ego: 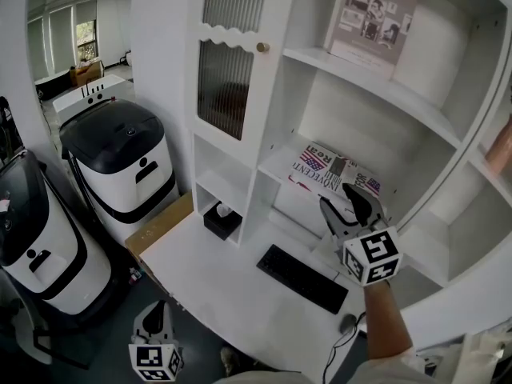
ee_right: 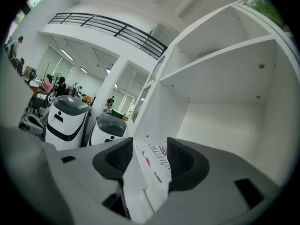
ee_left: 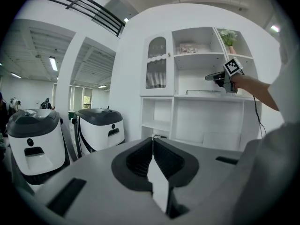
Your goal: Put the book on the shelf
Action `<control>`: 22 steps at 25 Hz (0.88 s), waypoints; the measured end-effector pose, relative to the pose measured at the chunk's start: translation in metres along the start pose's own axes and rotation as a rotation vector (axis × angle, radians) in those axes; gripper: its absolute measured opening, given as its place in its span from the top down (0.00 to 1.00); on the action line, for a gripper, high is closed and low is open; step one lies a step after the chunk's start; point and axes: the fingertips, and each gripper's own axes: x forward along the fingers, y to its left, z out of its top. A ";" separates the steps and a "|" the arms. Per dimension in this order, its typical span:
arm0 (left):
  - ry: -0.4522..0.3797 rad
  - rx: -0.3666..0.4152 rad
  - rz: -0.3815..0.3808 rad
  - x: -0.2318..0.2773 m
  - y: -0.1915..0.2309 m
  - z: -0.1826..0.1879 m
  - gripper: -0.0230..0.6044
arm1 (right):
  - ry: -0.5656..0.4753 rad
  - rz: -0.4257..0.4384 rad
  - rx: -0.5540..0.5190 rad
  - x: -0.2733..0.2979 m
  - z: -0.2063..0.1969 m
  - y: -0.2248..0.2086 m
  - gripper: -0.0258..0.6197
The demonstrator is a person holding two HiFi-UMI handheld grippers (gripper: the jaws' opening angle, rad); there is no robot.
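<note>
Two books (ego: 373, 18) (ego: 318, 165), two white machines (ego: 120, 162) (ego: 32, 238), one keyboard (ego: 302, 278), one mouse (ego: 346, 323), one black box (ego: 222, 221).

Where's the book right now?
In the head view, right of centre: the book lies flat on the middle shelf, just beyond the right gripper.

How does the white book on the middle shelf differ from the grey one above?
The white book with red lettering lies flat; the grey photo-covered book stands leaning on the back wall. The white book is beside the right gripper; the grey book is not. Both sit on white shelves.
</note>
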 end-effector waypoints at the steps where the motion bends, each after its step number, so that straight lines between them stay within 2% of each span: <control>1: -0.002 0.003 -0.001 0.000 0.000 0.002 0.94 | -0.023 -0.011 0.018 -0.004 -0.001 0.001 0.61; 10: -0.018 0.034 -0.016 0.002 -0.007 0.014 0.94 | -0.144 -0.062 0.119 -0.030 -0.013 0.012 0.70; 19: -0.017 0.045 -0.012 -0.003 -0.009 0.014 0.94 | -0.188 -0.052 0.194 -0.049 -0.029 0.032 0.74; 22: -0.012 0.048 -0.010 -0.004 -0.009 0.013 0.94 | -0.204 -0.064 0.216 -0.057 -0.034 0.035 0.79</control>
